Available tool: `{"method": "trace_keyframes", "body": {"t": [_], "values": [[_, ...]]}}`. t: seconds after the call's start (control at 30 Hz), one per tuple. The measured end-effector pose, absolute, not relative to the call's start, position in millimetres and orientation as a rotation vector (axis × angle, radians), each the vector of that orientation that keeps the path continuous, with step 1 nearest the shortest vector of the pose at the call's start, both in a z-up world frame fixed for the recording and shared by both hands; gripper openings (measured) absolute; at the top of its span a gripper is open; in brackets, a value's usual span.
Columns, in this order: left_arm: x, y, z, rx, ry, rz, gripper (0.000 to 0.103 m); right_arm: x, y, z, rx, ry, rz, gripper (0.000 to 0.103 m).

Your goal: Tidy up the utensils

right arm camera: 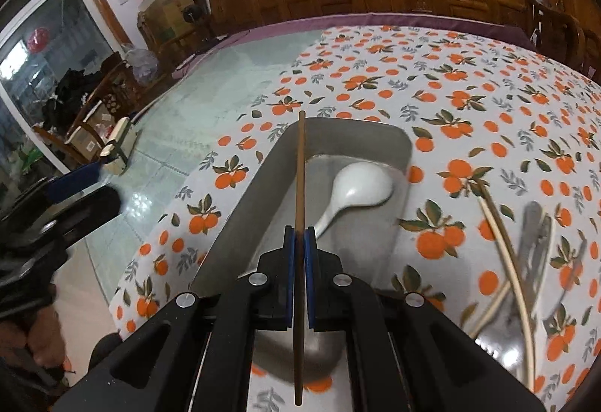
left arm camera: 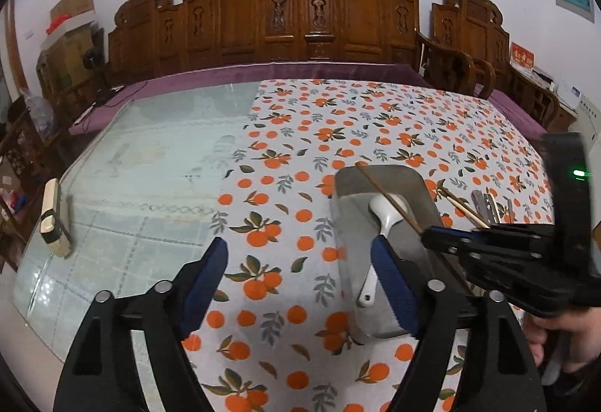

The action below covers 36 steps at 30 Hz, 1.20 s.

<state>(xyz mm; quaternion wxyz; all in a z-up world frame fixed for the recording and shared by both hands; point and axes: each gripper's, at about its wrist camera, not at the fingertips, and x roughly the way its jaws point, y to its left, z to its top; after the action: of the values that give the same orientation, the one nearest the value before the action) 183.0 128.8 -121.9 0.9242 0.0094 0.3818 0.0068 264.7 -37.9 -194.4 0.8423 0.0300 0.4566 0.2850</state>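
Chopstick: the dark brown chopstick (right arm camera: pixel 299 186) runs lengthwise along the right gripper's fingers, its far tip pointing away over the far rim of the metal tray (right arm camera: pixel 240 209); its near end passes back between the fingers.
Right gripper: the right gripper (right arm camera: pixel 299 243) is clamped tight on the chopstick, above the tray.
Left gripper: the left gripper (left arm camera: pixel 300 280) stands wide apart with nothing between its pads, over the orange-print tablecloth (left arm camera: pixel 375 119) just left of the tray.
Spoon: the white spoon (right arm camera: pixel 357 186) lies in the tray, bowl far, handle near.
Loose utensils: pale chopsticks (right arm camera: pixel 522 284) and metal cutlery (right arm camera: pixel 533 243) lie right of the tray, blurred.
Writing: none legible; wall labels too small.
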Motion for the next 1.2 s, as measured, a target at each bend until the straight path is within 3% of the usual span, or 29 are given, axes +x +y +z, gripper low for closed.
{"method": "trace_keyframes", "body": {"t": [0.37, 0.97, 1.03, 1.2], "values": [[175, 128, -116, 0.019, 0.761, -0.001, 0.092, 283, -25, -210, 0.112, 1.014, 0.594, 0.01], [169, 68, -125, -0.003, 0.766, -0.096, 0.095, 225, -145, -148, -0.005, 0.798, 0.576, 0.01], [168, 60, -126, 0.002, 0.76, -0.103, 0.095, 220, -166, -143, -0.02, 0.782, 0.547, 0.019], [166, 40, -131, -0.014, 0.763, -0.132, 0.095, 210, -213, -141, -0.017, 0.776, 0.483, 0.02]]}}
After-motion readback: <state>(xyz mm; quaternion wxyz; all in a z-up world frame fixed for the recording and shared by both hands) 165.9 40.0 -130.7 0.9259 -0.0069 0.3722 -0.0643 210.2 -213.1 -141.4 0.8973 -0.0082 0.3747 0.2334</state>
